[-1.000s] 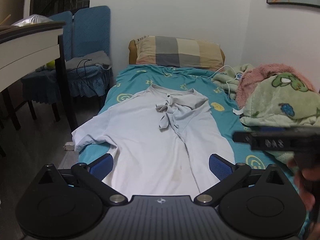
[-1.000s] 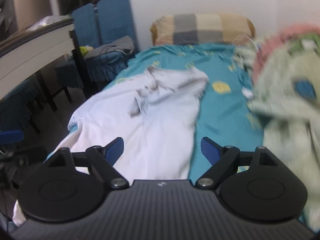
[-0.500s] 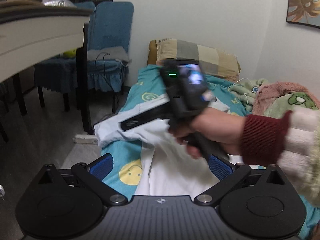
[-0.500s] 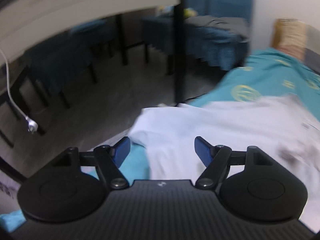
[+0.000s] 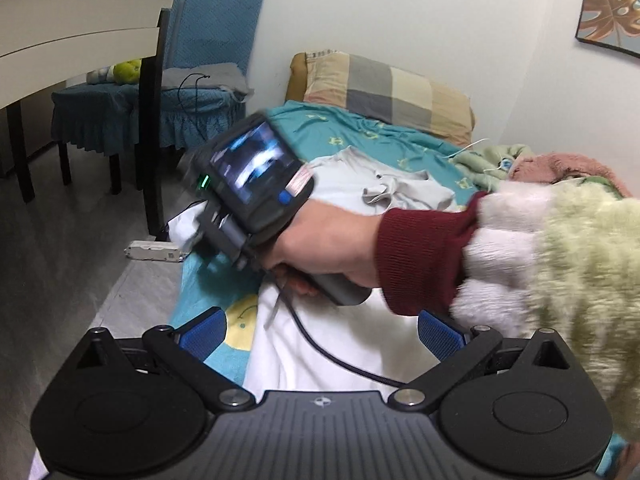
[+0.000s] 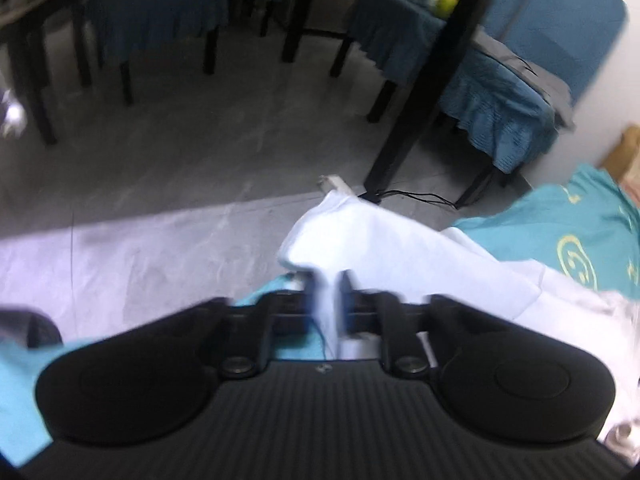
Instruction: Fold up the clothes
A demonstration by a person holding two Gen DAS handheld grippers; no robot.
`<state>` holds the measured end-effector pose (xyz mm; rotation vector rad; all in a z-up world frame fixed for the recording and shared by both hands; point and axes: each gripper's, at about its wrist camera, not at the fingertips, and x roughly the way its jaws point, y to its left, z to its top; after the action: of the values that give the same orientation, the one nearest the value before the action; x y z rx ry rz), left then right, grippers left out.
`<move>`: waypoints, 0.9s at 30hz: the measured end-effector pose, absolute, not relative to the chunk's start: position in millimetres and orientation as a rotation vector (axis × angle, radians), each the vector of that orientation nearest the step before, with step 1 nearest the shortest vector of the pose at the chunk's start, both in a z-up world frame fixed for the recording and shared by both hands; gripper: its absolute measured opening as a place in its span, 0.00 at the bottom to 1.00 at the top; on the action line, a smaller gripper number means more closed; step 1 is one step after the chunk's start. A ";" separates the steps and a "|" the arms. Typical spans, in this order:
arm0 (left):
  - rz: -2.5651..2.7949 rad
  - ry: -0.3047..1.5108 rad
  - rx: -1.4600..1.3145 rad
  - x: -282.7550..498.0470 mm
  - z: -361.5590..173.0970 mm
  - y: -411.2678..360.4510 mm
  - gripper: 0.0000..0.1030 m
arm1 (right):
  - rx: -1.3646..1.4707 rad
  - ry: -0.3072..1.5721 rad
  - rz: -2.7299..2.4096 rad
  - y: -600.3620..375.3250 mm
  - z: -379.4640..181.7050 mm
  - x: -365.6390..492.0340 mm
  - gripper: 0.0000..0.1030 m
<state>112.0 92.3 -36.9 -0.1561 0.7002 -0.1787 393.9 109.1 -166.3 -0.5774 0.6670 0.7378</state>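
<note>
A pale white shirt (image 5: 360,344) lies spread on a teal bed sheet (image 5: 344,128), collar toward the pillow. My left gripper (image 5: 320,330) is open and empty above the shirt's lower part. My right gripper (image 6: 326,304) is shut on the shirt's left sleeve (image 6: 360,236) at the bed's left edge. In the left wrist view the right gripper's body (image 5: 256,184) and the hand holding it cross over the shirt; its fingers are hidden there.
A checked pillow (image 5: 384,92) lies at the head of the bed. Fluffy blankets (image 5: 560,168) are piled on the right. A table leg (image 6: 420,92) and blue-covered chairs (image 6: 500,92) stand left of the bed. A power strip (image 5: 154,250) lies on the floor.
My right gripper swung left across the shirt to its left sleeve and closed on it. My left gripper shifted left and stayed open.
</note>
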 end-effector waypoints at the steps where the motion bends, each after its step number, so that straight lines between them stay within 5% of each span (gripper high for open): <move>1: -0.174 0.704 -0.156 113.2 -38.8 91.6 1.00 | -0.535 0.640 0.718 103.1 -157.5 393.7 0.08; 9: -0.159 0.711 -0.181 116.0 -45.2 90.9 1.00 | 0.002 0.477 0.388 -19.5 -85.7 385.5 0.07; 14: -0.168 0.707 -0.202 115.4 -45.9 88.0 1.00 | 0.314 0.522 0.107 -111.8 -106.8 364.5 0.07; 21: -0.214 0.603 -0.128 101.2 -37.9 68.5 1.00 | 0.495 0.652 0.009 -179.5 -164.4 348.5 0.09; 27: -0.262 0.571 -0.140 108.2 -37.2 54.9 1.00 | 0.391 0.649 0.084 -177.6 -152.2 345.1 0.10</move>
<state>108.2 54.9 -37.2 -0.1403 0.5711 -0.2615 345.1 -177.6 -152.2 0.3908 0.6488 0.0837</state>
